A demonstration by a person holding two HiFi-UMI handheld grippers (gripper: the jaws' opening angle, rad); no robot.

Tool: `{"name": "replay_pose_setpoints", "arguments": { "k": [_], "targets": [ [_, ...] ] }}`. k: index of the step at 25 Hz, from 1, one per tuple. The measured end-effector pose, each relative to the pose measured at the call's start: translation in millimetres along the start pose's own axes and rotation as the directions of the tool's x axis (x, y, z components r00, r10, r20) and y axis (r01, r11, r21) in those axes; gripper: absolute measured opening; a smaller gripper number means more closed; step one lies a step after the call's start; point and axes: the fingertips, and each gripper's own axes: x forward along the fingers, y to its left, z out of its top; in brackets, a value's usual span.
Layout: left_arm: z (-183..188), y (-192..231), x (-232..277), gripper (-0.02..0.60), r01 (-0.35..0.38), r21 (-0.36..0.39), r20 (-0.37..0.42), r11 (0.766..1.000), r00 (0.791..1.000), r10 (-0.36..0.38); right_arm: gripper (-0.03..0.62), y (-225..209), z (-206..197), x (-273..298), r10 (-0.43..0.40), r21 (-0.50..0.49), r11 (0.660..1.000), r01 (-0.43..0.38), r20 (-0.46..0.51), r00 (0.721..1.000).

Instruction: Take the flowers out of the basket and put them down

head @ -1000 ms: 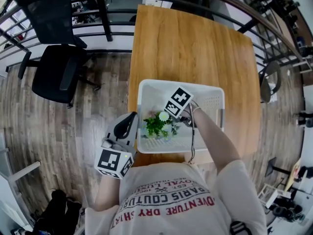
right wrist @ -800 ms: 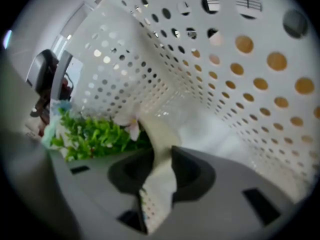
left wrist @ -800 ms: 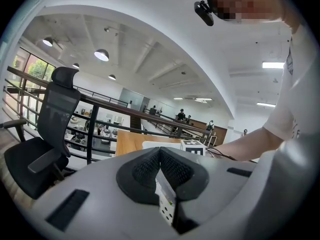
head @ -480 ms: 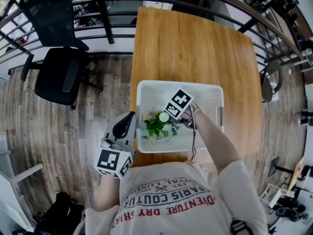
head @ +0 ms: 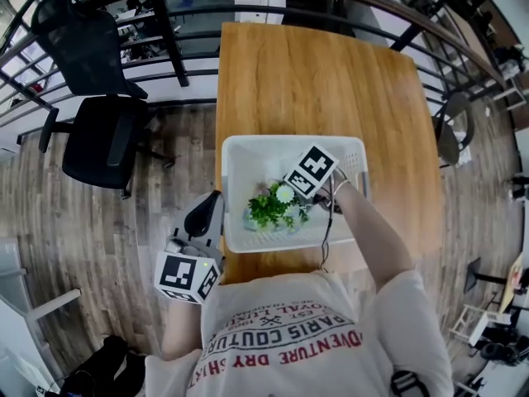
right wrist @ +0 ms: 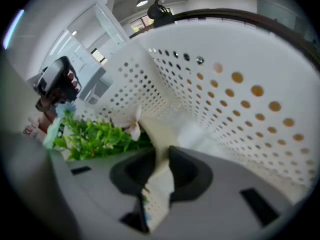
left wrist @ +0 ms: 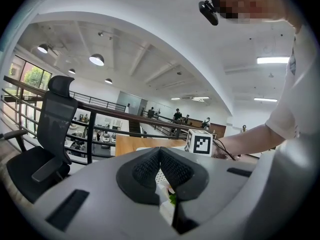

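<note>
A bunch of green leaves with pale blooms, the flowers (head: 269, 209), lies in the white perforated basket (head: 289, 143) on the wooden table (head: 322, 81). My right gripper (head: 291, 198) reaches down into the basket right beside them. In the right gripper view its jaws (right wrist: 161, 156) are closing on a cream part of the flowers (right wrist: 92, 134), which fills the gap between the pads. My left gripper (head: 205, 215) hangs outside the basket's left wall at the table's near corner. It is shut with nothing in it (left wrist: 160, 151).
The basket wall (right wrist: 240, 104) curves close around the right gripper. Two black office chairs (head: 99, 131) stand on the wood floor to the left. A dark railing (head: 190, 2) runs behind the table. The person's torso is against the table's near edge.
The right gripper has shifted a little to the right inside the basket, and the flowers have shifted with it. The left gripper has stayed beside the basket.
</note>
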Motion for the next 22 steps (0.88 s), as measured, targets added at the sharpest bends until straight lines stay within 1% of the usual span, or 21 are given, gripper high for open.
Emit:
{"name": "replay_pose_setpoints", "arguments": {
  "k": [4, 7, 11, 14, 18, 20, 22],
  "targets": [
    [13.8, -30.5, -3.4, 0.026, -0.003, 0.008, 0.022, 1.0, 1.0, 0.003, 0.107, -5.3, -4.3, -47.2, -0.051, -0.072, 0.996, 0.055, 0.057, 0.997],
    [17.7, -54.5, 0.6, 0.026, -0.007, 0.015, 0.04, 1.0, 0.999, 0.006, 0.107, -10.0, -10.8, -86.7, -0.075, -0.105, 0.991, 0.086, 0.11, 0.991],
    [16.4, -98.7, 15.2, 0.026, -0.035, 0.035, 0.054, 0.999, 0.998, 0.033, 0.107, -6.9, -35.5, -125.2, -0.064, -0.166, 0.982, 0.087, 0.139, 0.988],
    [22.5, -140.0, 36.8, 0.026, -0.033, 0.039, 0.068, 0.999, 0.997, 0.03, 0.107, -14.2, -50.1, -163.1, -0.067, -0.224, 0.969, 0.105, 0.174, 0.982],
    [25.3, -186.3, 66.8, 0.026, -0.032, 0.042, 0.074, 0.999, 0.997, 0.029, 0.107, -24.5, -62.0, -210.4, -0.061, -0.284, 0.95, 0.132, 0.246, 0.967],
    [22.6, -214.6, 77.1, 0.026, -0.036, 0.05, 0.083, 0.998, 0.996, 0.031, 0.107, -30.5, -79.9, -227.5, -0.054, -0.3, 0.944, 0.139, 0.277, 0.959],
    [17.6, -244.6, 84.8, 0.026, -0.038, 0.059, 0.092, 0.997, 0.995, 0.033, 0.104, -35.2, -100.2, -245.3, -0.043, -0.305, 0.941, 0.148, 0.325, 0.945]
  ]
}}
